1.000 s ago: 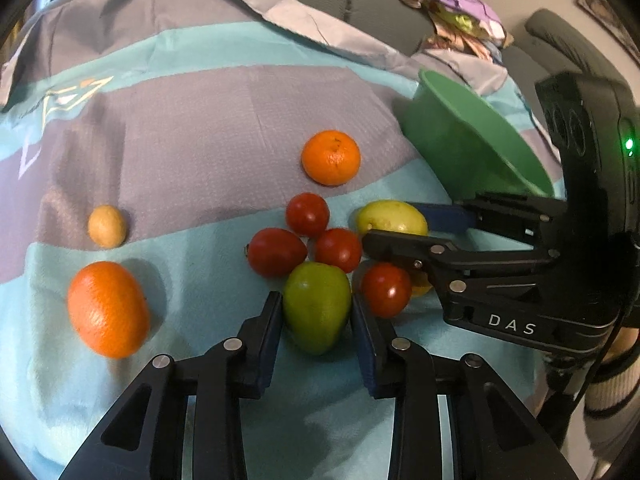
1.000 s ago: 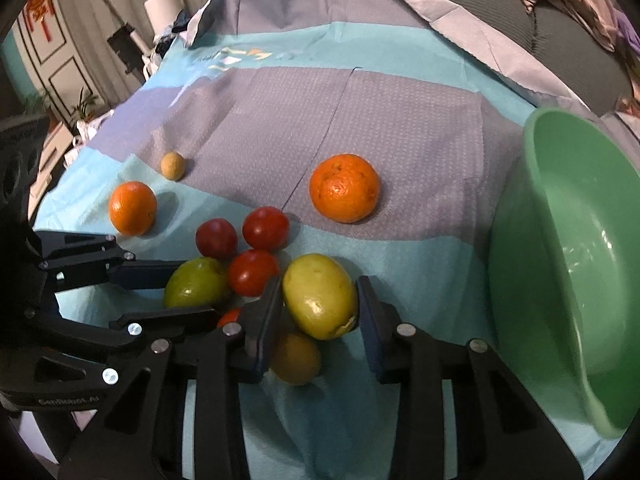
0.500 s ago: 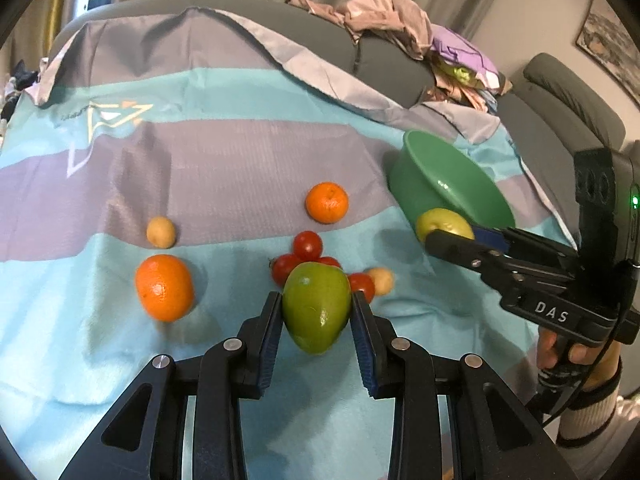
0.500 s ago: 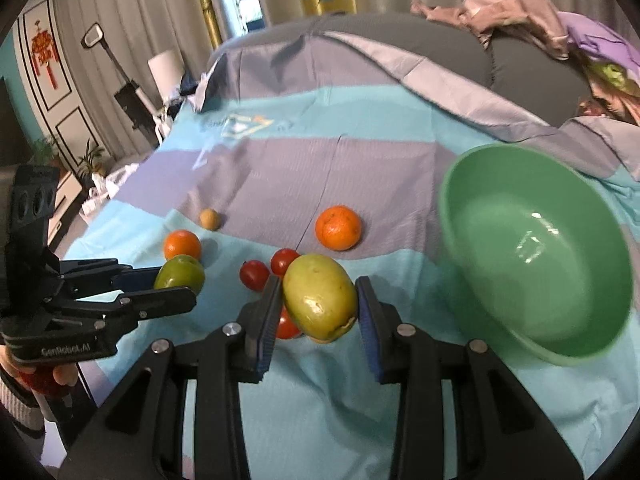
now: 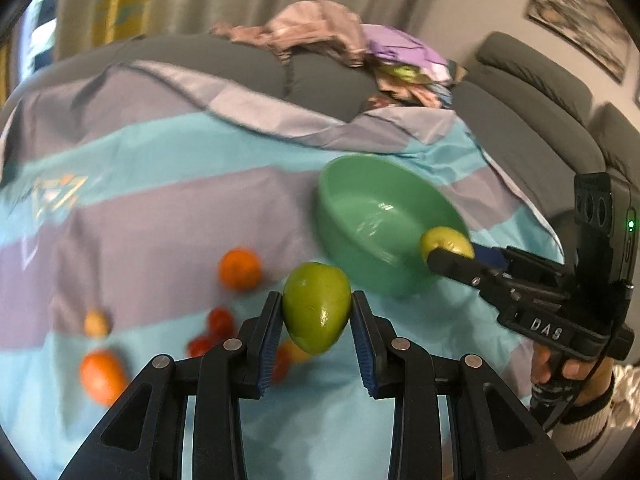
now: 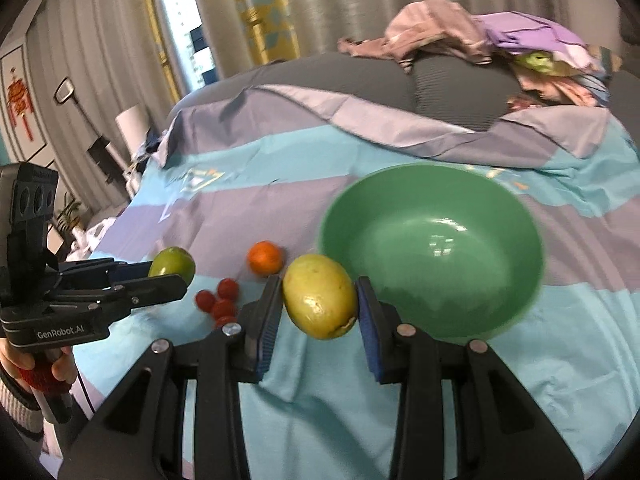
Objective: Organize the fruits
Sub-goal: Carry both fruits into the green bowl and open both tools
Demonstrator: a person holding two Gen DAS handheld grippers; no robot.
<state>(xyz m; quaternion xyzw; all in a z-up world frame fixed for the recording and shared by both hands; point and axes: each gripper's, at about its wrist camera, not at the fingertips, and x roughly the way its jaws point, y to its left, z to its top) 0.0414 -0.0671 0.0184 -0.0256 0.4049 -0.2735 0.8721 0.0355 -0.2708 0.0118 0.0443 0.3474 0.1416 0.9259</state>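
Holding a green fruit point(image 5: 317, 307) tight in my left tongs point(image 5: 316, 312) and a yellow fruit point(image 6: 319, 296) in my right tongs point(image 6: 319, 304), near the green bowl point(image 6: 520, 216).

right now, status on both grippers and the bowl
Left gripper shut on green fruit, right gripper shut on yellow fruit. Both lifted. Bowl empty. Nothing in the way.

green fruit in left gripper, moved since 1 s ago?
Yes. The green fruit was down on the cloth beside the tomatoes; now it is lifted clear of them, held in the left gripper, nearer the bowl.
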